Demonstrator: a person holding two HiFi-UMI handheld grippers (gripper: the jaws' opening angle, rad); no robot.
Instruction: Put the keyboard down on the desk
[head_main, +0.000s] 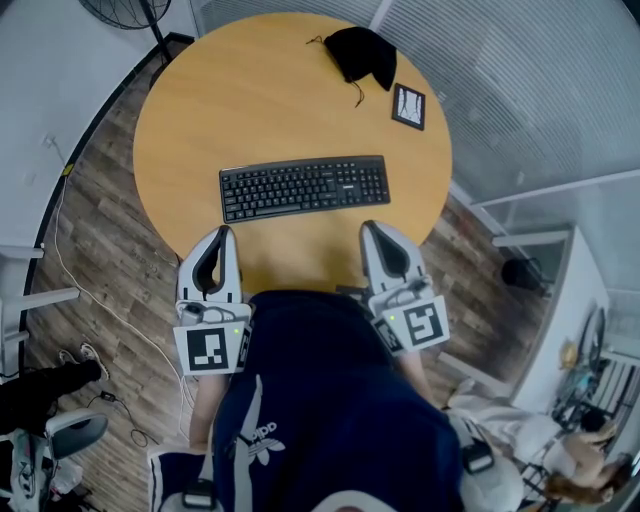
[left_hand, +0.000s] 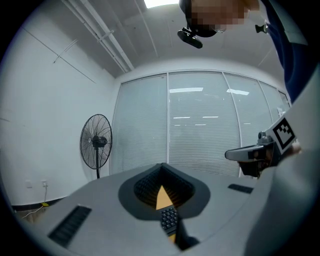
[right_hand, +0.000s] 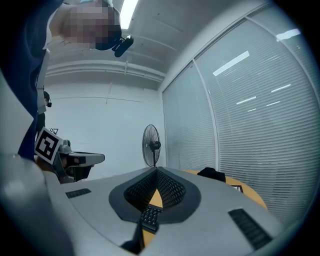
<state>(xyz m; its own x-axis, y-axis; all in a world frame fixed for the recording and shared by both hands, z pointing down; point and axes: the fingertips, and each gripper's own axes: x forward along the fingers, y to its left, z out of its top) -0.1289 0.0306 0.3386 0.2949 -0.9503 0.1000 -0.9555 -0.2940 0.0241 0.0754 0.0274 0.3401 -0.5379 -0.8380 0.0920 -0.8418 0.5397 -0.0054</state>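
While the black rectangular keyboard (head_main: 304, 187) lies flat on the round orange wooden table (head_main: 250, 90), the left tool (head_main: 226, 234) hovers nearer, jaws together, empty; the right tool (head_main: 369, 228) likewise.

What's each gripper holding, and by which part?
Nothing. The left gripper and right gripper are both shut and empty; the keyboard lies on the desk, clear of both.

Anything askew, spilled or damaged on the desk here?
Nothing stands out. The keyboard lies flat on the desk; the left hand-held gripper and right hand-held gripper are shut, empty and clear of it.
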